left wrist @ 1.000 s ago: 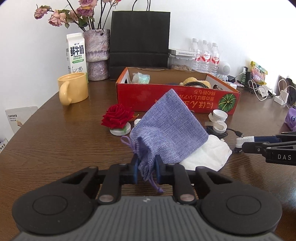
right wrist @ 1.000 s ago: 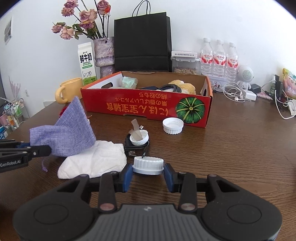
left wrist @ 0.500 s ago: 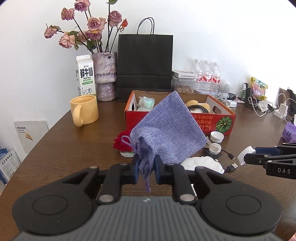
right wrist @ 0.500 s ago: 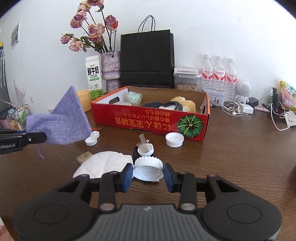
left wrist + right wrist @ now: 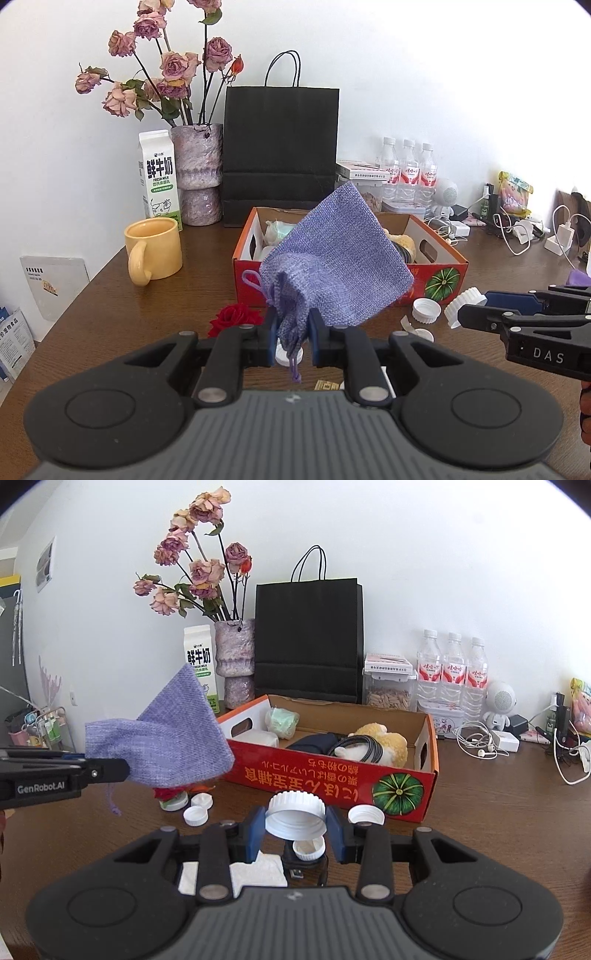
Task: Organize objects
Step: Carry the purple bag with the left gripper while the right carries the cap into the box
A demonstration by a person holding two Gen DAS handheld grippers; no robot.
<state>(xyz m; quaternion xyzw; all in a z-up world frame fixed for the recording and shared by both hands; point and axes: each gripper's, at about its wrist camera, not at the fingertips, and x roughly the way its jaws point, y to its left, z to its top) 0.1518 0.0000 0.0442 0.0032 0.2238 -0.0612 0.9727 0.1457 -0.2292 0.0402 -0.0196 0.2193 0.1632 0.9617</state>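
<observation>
My left gripper has its jaws clenched on the gathered neck of a lilac woven drawstring pouch, which hangs clear above the brown wooden desk, in front of the near wall of the red cardboard box with a green pumpkin print. My right gripper has its jaws grasping a white ribbed plastic jar lid by its rim, raised off the desk, open side tilted toward me. Under it I see a small white cap on a black object and a white crumpled cloth. More white caps lie near a red artificial rose. Inside the box sit a pale green bundle, a black coiled cable and a yellow plush toy. Left of it stands a yellow ceramic mug.
</observation>
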